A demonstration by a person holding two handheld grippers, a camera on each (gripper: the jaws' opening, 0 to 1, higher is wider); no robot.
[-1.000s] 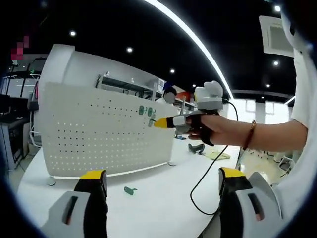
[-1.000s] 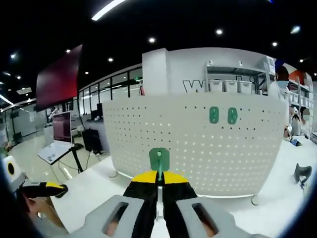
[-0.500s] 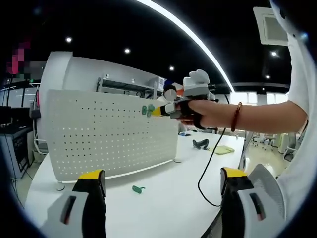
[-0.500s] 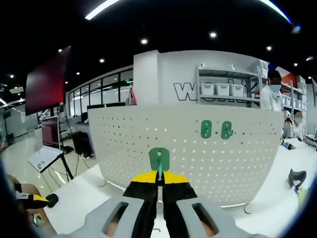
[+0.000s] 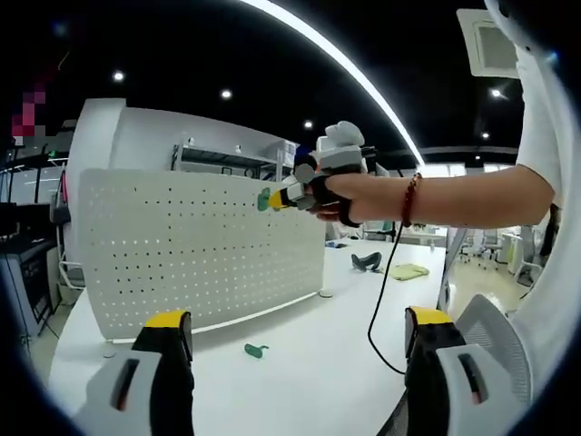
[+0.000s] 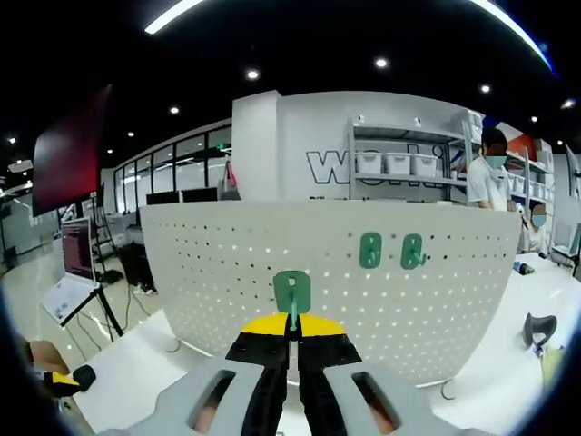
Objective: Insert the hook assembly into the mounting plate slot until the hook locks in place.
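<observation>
The right tool [image 6: 292, 338] is clamped on a green hook [image 6: 292, 292], held up in front of the white pegboard [image 6: 272, 272], where two green hooks [image 6: 390, 252] already hang. The left tool [image 5: 300, 363] is spread apart over the white surface [image 5: 309, 381], another green hook [image 5: 256, 350] lying there.

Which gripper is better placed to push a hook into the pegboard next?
Right. The right gripper is shut on a green hook and aimed at the pegboard; the left gripper hangs open and empty, low over the table.
</observation>
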